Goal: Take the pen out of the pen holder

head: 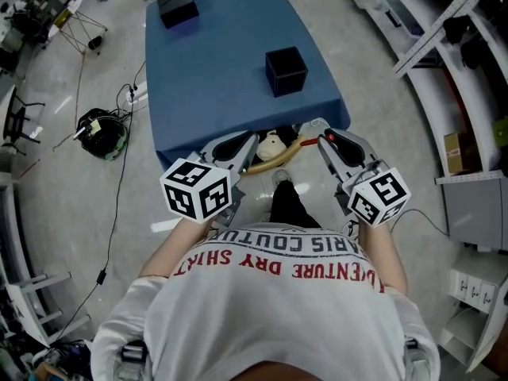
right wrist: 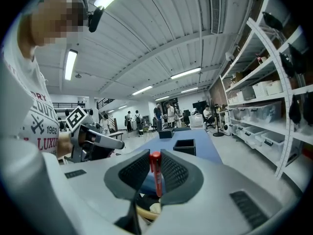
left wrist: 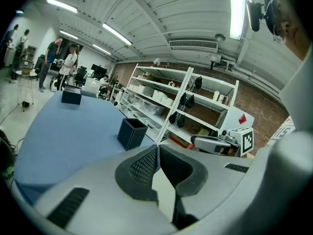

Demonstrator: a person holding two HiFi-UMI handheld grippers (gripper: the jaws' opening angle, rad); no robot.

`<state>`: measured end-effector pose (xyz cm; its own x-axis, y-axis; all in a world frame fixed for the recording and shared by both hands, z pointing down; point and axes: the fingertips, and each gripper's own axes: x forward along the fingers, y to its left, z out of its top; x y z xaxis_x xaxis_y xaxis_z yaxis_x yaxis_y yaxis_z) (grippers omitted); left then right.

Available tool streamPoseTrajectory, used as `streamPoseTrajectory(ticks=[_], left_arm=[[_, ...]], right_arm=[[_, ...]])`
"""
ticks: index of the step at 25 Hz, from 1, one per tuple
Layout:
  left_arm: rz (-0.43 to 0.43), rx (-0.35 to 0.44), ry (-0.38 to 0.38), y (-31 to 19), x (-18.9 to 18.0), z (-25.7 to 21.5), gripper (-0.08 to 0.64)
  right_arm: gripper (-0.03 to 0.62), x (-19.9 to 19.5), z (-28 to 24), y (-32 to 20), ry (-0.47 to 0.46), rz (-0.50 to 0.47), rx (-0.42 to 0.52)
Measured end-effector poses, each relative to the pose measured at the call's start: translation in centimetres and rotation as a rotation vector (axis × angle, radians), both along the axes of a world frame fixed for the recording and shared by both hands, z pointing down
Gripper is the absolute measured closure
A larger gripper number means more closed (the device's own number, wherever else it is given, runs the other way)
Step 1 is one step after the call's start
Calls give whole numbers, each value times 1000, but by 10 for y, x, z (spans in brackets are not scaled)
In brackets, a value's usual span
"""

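Note:
A black square pen holder [head: 286,70] stands on the blue table [head: 214,78], near its front right corner; its inside is hidden. The holder [right wrist: 185,146] lies ahead of the right jaws. My right gripper [head: 325,137] hovers just short of the table's near edge, shut on a red pen [right wrist: 155,173] that stands upright between the pads; the pen's red tip [head: 330,139] shows in the head view. My left gripper [head: 255,138] hangs beside it at the same edge. Its jaws [left wrist: 157,149] are shut with nothing between them. The holder [left wrist: 132,133] is ahead of them.
A second black box [head: 176,5] sits at the table's far end. White shelving [head: 444,46] runs along the right side. Cables and a round device [head: 101,132] lie on the floor at left. People stand far off [right wrist: 161,114].

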<state>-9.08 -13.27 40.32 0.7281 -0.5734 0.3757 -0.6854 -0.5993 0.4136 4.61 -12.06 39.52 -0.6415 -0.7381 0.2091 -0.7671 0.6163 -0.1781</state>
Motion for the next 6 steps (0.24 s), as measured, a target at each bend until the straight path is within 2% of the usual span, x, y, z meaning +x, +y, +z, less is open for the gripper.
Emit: streamPoseTrajectory(ticks=[6], left_arm=[[-2,1,0,-7,5,0,522]], right_arm=[[518,13,1,-5,-5,23,-2]])
